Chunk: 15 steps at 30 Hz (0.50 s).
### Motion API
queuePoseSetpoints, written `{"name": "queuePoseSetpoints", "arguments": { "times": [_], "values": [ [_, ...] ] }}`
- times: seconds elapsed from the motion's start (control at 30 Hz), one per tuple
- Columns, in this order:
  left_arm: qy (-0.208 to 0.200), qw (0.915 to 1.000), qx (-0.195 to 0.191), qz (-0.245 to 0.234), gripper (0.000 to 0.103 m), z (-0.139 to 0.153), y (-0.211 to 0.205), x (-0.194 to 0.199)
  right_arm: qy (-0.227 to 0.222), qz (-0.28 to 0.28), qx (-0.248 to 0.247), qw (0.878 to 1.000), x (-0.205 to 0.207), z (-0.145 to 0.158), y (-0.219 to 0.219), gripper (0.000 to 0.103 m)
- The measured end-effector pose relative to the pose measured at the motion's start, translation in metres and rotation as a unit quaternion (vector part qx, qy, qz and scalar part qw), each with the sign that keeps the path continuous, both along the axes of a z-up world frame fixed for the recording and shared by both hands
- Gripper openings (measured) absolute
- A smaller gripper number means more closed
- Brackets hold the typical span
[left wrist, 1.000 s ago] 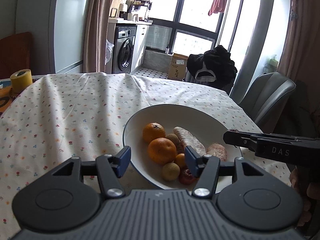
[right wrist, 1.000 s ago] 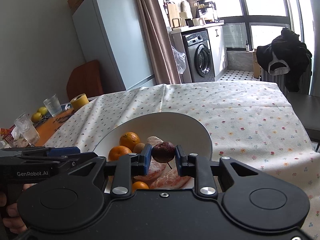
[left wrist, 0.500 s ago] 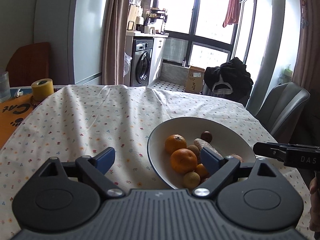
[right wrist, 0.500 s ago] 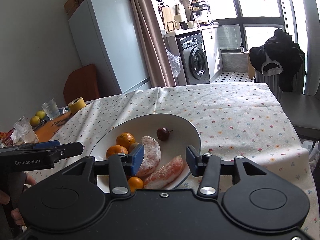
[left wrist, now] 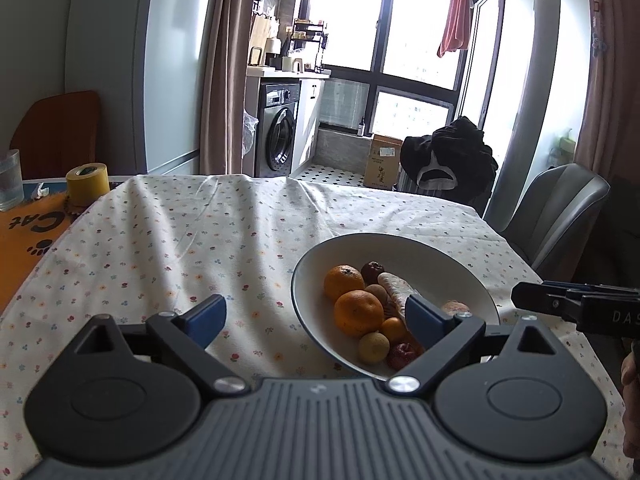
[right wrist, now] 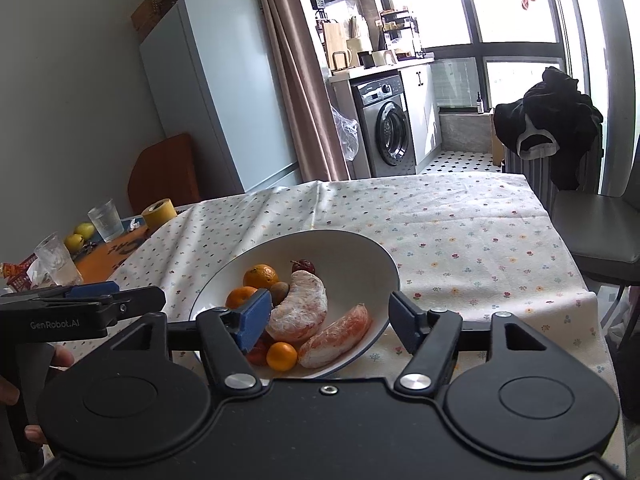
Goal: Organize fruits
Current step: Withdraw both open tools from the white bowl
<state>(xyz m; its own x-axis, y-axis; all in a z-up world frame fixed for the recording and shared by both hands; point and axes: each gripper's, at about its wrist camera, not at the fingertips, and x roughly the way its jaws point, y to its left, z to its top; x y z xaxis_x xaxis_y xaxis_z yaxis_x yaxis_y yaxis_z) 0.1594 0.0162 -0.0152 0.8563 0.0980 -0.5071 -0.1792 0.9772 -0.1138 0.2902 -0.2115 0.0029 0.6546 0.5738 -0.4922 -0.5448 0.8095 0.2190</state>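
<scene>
Near the right-hand edge of the worktop, on the flower-print tablecloth [left wrist: 168,240], sits the wide white ceramic bowl [right wrist: 352,248] with all the fruit I can see gathered in it: two round oranges [left wrist: 358,312], a small brown kiwi-like fruit [left wrist: 376,292], two peeled pink pomelo wedges [right wrist: 298,308], a tiny kumquat-sized orange [right wrist: 282,356], a pale yellow ball-shaped fruit [left wrist: 373,347] and a dark red wrinkled passion fruit [right wrist: 303,267] at the far side of the pile.

My left gripper [left wrist: 316,316] is spread wide and empty, hanging over the near rim. My right gripper [right wrist: 324,320] is also spread and holds nothing.

Risk, as I judge it: the bowl lies close to the worktop's edge, so a careless dip of either gripper onto its rim could tip or slide it on the loose cloth. The round fruits are heaped, and a nudge may roll one out.

A second ago the right gripper pinched the passion fruit above the bowl; now that fruit rests inside, and both grippers have opened and pulled back.
</scene>
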Motion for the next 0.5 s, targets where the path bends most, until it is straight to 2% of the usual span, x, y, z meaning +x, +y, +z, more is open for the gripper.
{"name": "queuePoseSetpoints", "arguments": {
  "times": [0.43, 0.5],
  "values": [
    [-0.004, 0.9999, 0.01, -0.001, 0.1, 0.009, -0.002, -0.025, -0.011, 0.002, 0.004, 1.0, -0.025, 0.015, -0.008, 0.086],
    [-0.004, 1.0, 0.007, -0.004, 0.1, 0.012, -0.001, -0.029, -0.015, 0.002, 0.005, 1.0, -0.029, 0.017, -0.008, 0.092]
  ]
}}
